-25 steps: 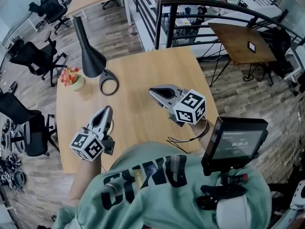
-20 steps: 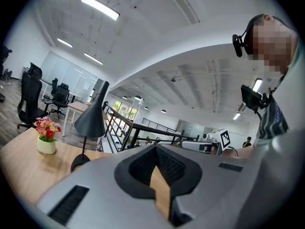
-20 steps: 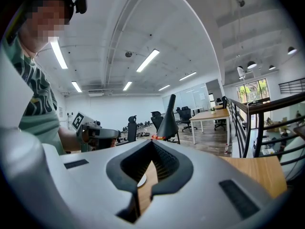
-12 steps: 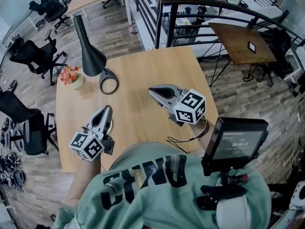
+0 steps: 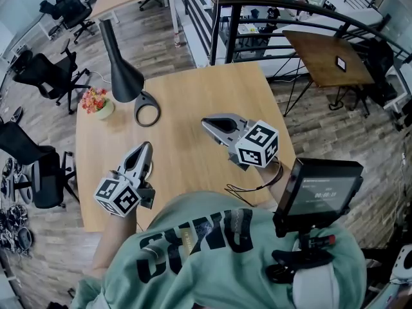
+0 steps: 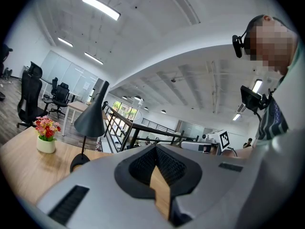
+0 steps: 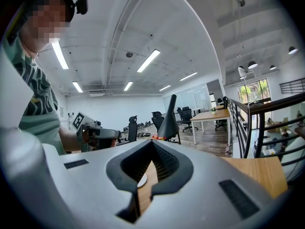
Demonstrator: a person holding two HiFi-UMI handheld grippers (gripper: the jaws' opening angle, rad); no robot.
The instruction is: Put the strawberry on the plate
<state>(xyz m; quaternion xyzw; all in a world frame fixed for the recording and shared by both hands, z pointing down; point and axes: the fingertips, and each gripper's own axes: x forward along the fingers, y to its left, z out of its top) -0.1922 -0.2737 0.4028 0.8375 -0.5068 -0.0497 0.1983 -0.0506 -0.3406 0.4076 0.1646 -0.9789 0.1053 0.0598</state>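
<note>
No strawberry and no plate show in any view. My left gripper [image 5: 146, 149] hovers over the near left part of the wooden table [image 5: 193, 95], jaws together and nothing in them. My right gripper [image 5: 206, 123] hangs over the table's middle right, pointing left, also shut and empty. In the left gripper view the left gripper [image 6: 155, 149] has its tips meeting over bare wood. In the right gripper view the right gripper [image 7: 151, 152] is closed; a small pale round shape behind its jaws cannot be made out.
A black desk lamp [image 5: 121, 73] with a ring base [image 5: 147, 115] stands at the table's far left, beside a small pot of flowers [image 5: 96, 104]. A black railing [image 5: 277, 8] runs behind the table. Office chairs [image 5: 48, 79] stand to the left.
</note>
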